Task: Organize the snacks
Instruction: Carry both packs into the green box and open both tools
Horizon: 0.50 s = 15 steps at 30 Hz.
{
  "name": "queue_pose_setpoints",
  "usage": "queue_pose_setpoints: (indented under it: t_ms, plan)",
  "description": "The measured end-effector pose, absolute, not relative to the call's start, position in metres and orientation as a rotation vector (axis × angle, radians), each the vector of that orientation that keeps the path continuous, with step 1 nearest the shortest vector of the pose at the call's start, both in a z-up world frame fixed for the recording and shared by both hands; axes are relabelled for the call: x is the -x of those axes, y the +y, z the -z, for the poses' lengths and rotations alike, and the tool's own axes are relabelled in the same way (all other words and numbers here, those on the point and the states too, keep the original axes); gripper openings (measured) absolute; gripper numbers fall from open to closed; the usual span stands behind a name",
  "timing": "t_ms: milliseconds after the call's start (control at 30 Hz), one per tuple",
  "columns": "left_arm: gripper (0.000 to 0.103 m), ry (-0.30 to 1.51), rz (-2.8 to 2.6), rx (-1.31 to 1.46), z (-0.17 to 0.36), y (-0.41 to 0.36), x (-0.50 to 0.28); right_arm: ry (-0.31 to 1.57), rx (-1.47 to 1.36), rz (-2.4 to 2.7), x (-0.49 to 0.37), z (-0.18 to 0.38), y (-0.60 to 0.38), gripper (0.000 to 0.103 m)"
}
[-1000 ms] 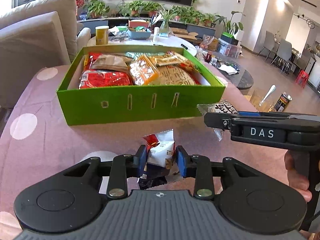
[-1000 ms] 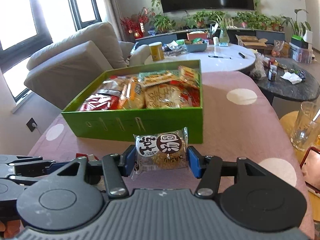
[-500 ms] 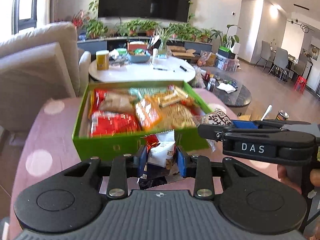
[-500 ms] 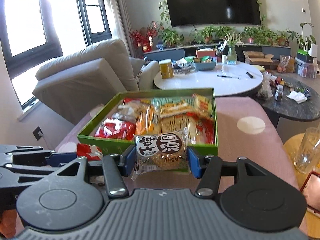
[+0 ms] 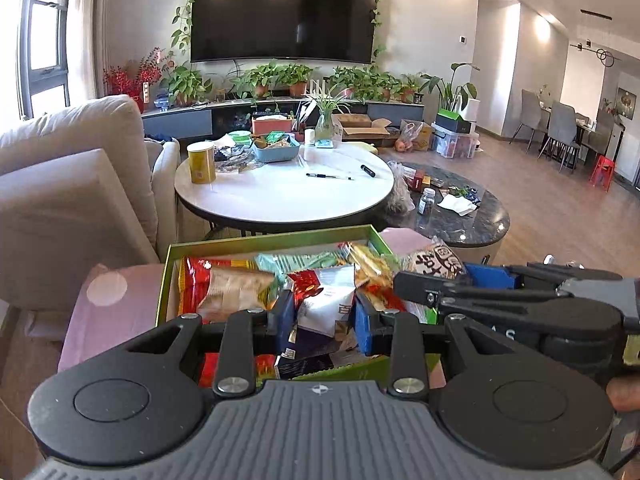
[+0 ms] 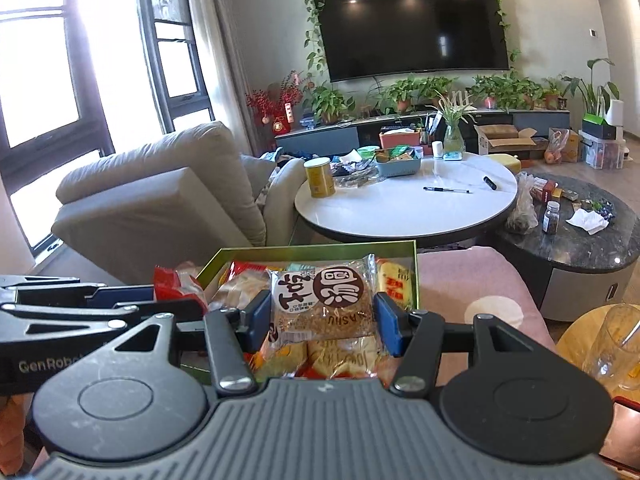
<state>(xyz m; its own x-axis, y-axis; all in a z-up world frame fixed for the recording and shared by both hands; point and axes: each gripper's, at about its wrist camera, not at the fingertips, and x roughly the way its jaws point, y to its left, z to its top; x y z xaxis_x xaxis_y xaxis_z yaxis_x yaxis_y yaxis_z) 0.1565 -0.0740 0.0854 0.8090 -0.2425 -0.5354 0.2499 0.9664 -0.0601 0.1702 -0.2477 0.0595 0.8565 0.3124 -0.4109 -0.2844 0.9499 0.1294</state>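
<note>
While both grippers hang above the green box [image 5: 276, 239], two last packets are held for delivery. A red-and-white snack packet [image 5: 326, 300] is pinched between the blue pads of the left gripper [image 5: 322, 314], its jaws pressed in on the wrapper from either side. A round cake in clear wrap [image 6: 324, 300], printed with brown and white discs, is clamped in the same way by the right gripper [image 6: 322, 320]. Both packets are seen in the air over the box's contents, neither yet laid down.

Much of the sorting is judged to be done: the box is already crowded with wrapped snacks, among them a red bag [image 5: 200, 276], a pale green packet [image 5: 296, 262] and yellow packets [image 6: 394, 284]. The pink spotted cloth [image 5: 108, 308] under the box is shown bare where it can be seen, though most of it is hidden behind the tools, so whether loose snacks remain cannot be told.

What is left, by this view, is the lowering and release of the two held packets into whatever gaps are found among the packets below. Little free space is visible, and stacking is likely to be needed.
</note>
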Motion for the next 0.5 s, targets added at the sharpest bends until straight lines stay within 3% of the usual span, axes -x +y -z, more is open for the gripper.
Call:
queue_pose_setpoints:
  t_ms: [133, 500]
  plan:
    - [0.024, 0.582, 0.263, -0.018, -0.084, -0.076, -0.172, 0.461, -0.097, -0.312, -0.18, -0.055, -0.254, 0.078]
    - [0.024, 0.645, 0.241, -0.009, -0.06, -0.073, -0.199, 0.524, -0.117, -0.309, -0.203, -0.034, -0.256, 0.078]
